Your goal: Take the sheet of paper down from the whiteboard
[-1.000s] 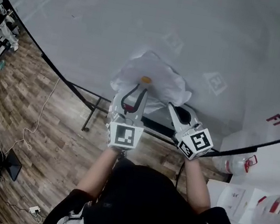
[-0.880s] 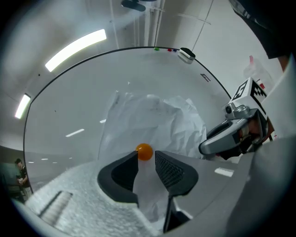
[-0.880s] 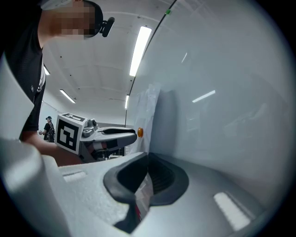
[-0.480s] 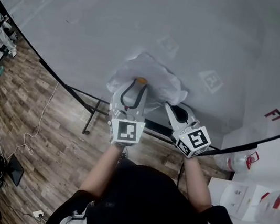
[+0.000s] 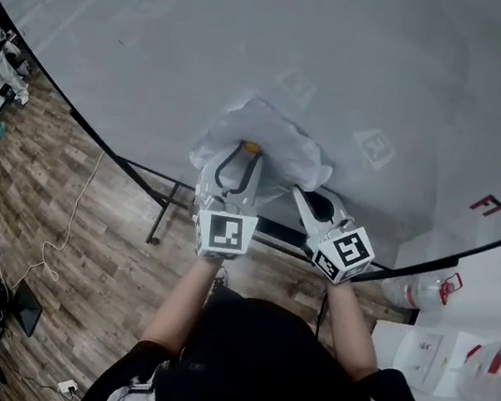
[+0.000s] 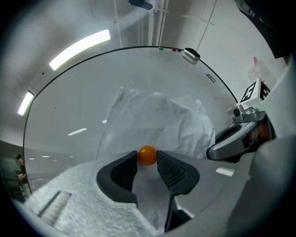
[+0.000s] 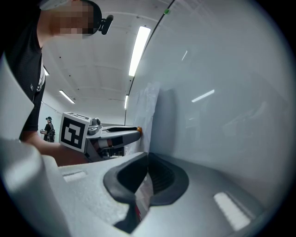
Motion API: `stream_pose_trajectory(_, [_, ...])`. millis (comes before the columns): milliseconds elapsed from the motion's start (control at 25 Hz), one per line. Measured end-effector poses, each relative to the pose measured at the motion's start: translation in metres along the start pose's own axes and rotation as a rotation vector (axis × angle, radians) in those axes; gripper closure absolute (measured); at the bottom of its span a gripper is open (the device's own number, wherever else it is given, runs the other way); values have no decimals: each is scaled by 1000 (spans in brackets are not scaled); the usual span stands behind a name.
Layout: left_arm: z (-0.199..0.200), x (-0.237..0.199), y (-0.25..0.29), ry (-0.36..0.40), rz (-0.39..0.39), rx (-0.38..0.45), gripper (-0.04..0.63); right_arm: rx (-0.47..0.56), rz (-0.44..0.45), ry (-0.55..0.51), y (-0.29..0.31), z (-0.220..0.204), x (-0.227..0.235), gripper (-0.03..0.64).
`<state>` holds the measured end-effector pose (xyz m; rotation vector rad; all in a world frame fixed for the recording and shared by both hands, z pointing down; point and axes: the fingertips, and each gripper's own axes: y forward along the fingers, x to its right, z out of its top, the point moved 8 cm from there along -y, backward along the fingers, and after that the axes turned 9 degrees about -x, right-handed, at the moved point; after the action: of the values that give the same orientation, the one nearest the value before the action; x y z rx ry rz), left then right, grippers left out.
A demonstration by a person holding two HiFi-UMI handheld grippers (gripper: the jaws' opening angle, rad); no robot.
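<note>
The left tool (image 6: 147, 159) has crept forward since a second ago, its jaws just opening and now apart around the orange magnet (image 6: 147, 155) on the crumpled sheet of paper (image 6: 157, 120) against the whiteboard (image 5: 258, 44) ahead, while the right tool (image 7: 147, 173) is clamped on that sheet's edge.

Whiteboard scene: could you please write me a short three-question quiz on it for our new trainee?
1. True or false: the right gripper is shut on the edge of the sheet of paper.
2. What sits between the jaw tips of the left gripper? A) a pen B) an orange magnet C) nothing
3. Fill in: the crumpled sheet is pinned to the ____.

Key:
1. True.
2. B. The orange magnet is between the jaws, which have just been opening and stand apart.
3. whiteboard.
</note>
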<state>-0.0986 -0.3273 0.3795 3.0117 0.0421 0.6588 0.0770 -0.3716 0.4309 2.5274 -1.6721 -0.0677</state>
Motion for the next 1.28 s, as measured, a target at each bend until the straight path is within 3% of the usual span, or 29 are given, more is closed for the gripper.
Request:
stream_pose_trajectory(240, [7, -3, 1, 30, 16, 57, 460, 3, -1, -1, 0, 1, 0, 613])
stream_pose_trajectory(1280, [4, 2, -11, 27, 36, 79, 463, -1, 12, 10, -1, -3, 2, 614])
